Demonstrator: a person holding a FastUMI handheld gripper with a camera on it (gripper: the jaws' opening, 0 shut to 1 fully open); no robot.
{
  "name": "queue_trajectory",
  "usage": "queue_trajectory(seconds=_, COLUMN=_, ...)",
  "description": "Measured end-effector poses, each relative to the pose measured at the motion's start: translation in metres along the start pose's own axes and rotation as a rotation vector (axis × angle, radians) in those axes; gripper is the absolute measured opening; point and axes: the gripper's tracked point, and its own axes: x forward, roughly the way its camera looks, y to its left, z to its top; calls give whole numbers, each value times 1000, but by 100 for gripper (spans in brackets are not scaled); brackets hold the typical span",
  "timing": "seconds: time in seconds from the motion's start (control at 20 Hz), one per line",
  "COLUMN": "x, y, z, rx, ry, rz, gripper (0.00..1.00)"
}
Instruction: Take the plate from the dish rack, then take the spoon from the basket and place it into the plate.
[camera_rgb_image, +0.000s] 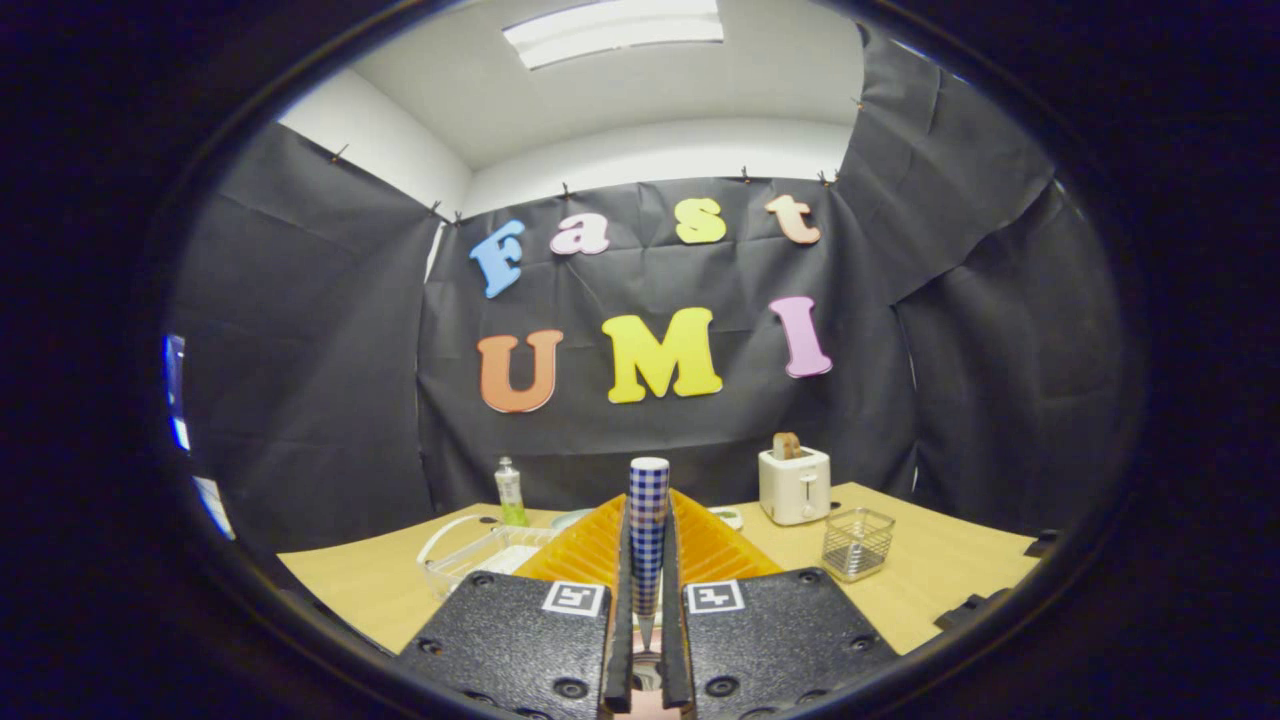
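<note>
Spoon (648, 530) is clamped in my gripper (647, 640): both fingers (619, 640) are pressed together on its thin lower end, and the blue-and-white checked handle stands upright out of the gap, rising above the fingertips. Straight ahead, just beyond the fingers and behind the spoon, sits the orange ribbed dish rack (710, 545) on the wooden table (930, 580). Ahead and left of the fingers there's a clear plastic tray (470, 550) with a white rim, touching or just beside the rack's left side. Beyond that tray, a small green bottle (511, 493) with a pale cap stands near the booth wall. Ahead and right, the wire basket (857, 544) sits on the table, apart from the rack. Further back on that side is a white toaster (794, 483) with a slice of toast (786, 446) sticking up out of its slot. A pale round edge shows behind the rack's left top, too hidden to say what it is. Can't tell where the plate is from here.
</note>
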Motion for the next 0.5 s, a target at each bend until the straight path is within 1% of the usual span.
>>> queue_trajectory(seconds=0.2, x=3, y=18, z=-41, rx=10, ry=54, rz=-2, gripper=18)
queue_trajectory(seconds=0.35, x=3, y=20, z=-63, rx=-21, ry=70, rz=-14, gripper=17)
queue_trajectory(seconds=0.5, x=1, y=15, z=-79, rx=16, ry=104, rz=-28, gripper=19)
